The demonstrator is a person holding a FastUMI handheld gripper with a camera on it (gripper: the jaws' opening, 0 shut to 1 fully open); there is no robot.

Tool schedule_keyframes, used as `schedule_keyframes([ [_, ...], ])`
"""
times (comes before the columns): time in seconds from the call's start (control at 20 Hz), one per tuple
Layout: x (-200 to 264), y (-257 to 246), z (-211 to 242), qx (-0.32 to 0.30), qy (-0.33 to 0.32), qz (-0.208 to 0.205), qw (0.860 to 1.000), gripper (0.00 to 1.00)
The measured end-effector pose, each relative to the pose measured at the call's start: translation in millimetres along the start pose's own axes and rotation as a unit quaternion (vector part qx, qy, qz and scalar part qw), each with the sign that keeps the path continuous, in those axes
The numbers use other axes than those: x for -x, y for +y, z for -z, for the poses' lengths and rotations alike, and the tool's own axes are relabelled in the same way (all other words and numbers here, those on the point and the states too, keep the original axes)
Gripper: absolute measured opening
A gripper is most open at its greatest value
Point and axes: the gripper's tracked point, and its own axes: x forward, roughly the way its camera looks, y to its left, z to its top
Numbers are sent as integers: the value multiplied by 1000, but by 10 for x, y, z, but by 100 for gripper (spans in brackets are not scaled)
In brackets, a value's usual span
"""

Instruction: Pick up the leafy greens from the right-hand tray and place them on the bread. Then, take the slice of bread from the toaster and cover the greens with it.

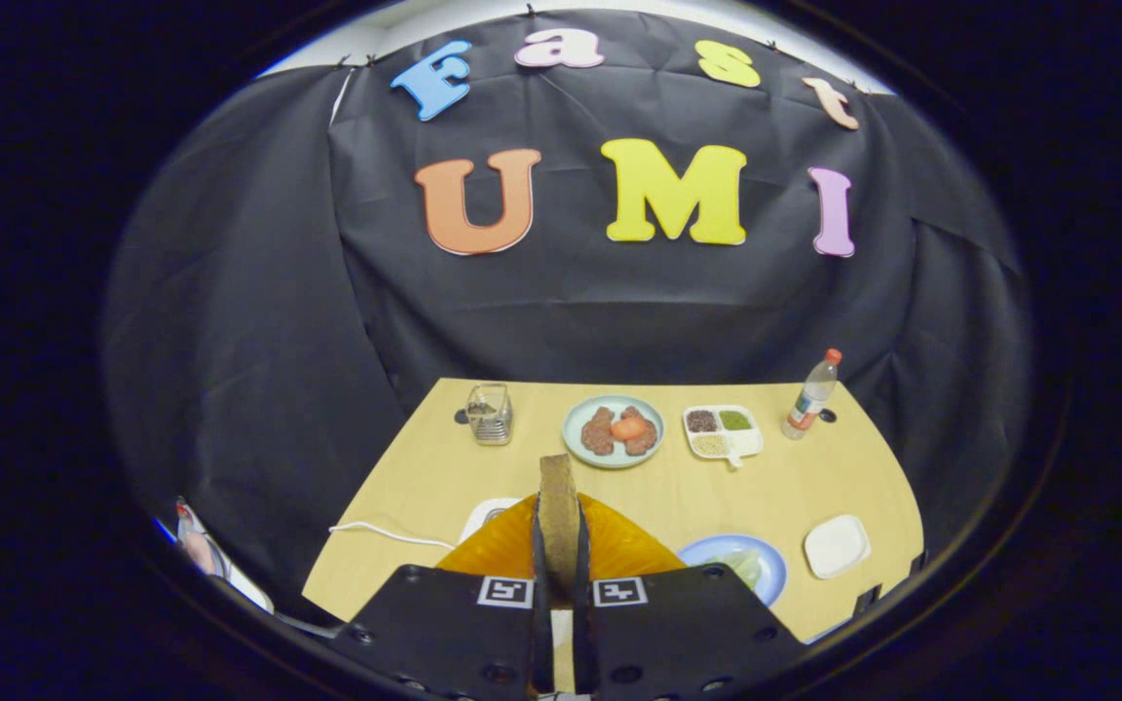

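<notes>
**Bread slice is in the jaws, greens still look like they're on the plate?**

Gripper view: the gripper [559, 584] has its jaws nearly closed, pinched on a slice of bread [558, 506] that stands upright, edge-on, sticking up from between the fingers. So the toaster-slice part looks well underway, going by the slice being held up in the air over the desk [405, 477].

Using that slice as the landmark: right behind and under it there's an orange thing [619, 545], could be a tray or board, can't really tell since the gripper covers most of it. Just right of the slice, low down, sits a blue plate [766, 574] with pale leafy greens [742, 563] on it. Whether another batch of greens is already on the bottom bread, I can't tell, that spot is hidden by the gripper body.

Further beyond the slice: a plate of meat with something red [614, 430], a divided tray [723, 430] to its right, a bottle [811, 394] further right, and a glass holder [489, 413] off to the left. A white dish [837, 545] lies far right of the slice.

My read: what's left is laying the slice down over the greens.
</notes>
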Motion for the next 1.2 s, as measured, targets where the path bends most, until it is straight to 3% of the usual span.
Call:
schedule_keyframes([
  [0.65,-620,-1313,1115,-42,84,50,994,8],
  [1.0,-801,-1568,1705,-72,138,13,988,8],
  [1.2,-868,-1797,1752,-62,121,9,991,9],
])
